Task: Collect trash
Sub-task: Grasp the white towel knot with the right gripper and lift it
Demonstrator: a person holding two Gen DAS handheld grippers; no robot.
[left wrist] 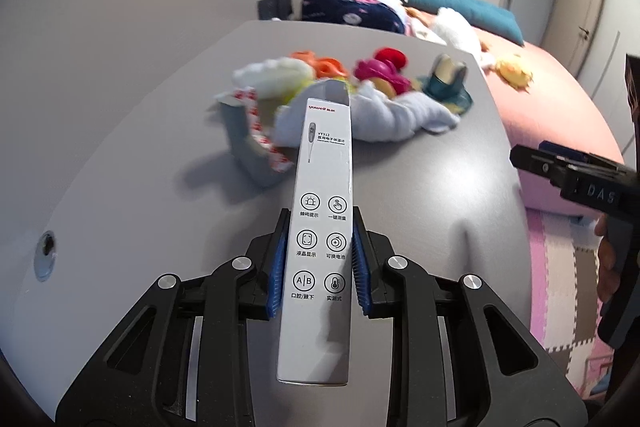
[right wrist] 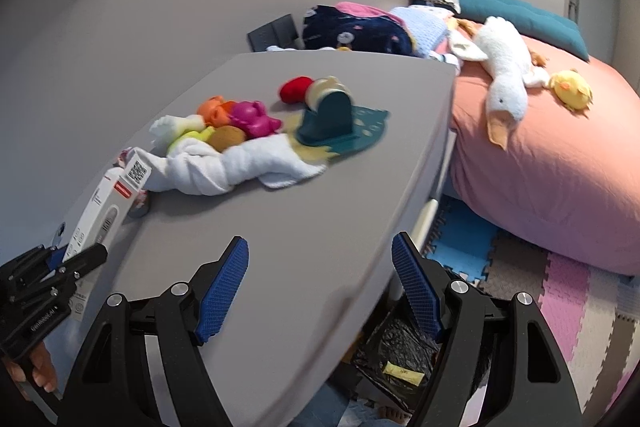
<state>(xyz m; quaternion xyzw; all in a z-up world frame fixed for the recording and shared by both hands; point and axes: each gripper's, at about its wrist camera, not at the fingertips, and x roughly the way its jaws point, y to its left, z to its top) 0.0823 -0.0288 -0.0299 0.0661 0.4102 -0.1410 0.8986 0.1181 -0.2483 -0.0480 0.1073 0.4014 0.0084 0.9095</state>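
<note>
A long white thermometer box (left wrist: pixel 320 227) is gripped by the left claw (left wrist: pixel 319 259), blue pads pressed against both of its long sides. The box is held lifted off the grey counter (left wrist: pixel 420 187), its far end pointing toward the white towel (left wrist: pixel 384 117).

The towel is taken as landmark. Behind it, a heap of toys is seen: a pink toy (right wrist: pixel 252 117), an orange toy (right wrist: pixel 216 109) and a red one (right wrist: pixel 295 89). To the right of the towel, a dark teal tape dispenser (right wrist: pixel 330 119) is stood on the counter. To the left of the towel, a grey curled strip with red-and-white print (left wrist: pixel 256 147) is noted.

The right claw (right wrist: pixel 320 291) is held apart with nothing between its pads, over the counter's near edge. Below that edge, a black trash bag (right wrist: pixel 400 351) with a yellow wrapper (right wrist: pixel 402 373) inside is seen. Beyond the counter, a bed (right wrist: pixel 560 167) with a white plush goose (right wrist: pixel 504 75) is seen.
</note>
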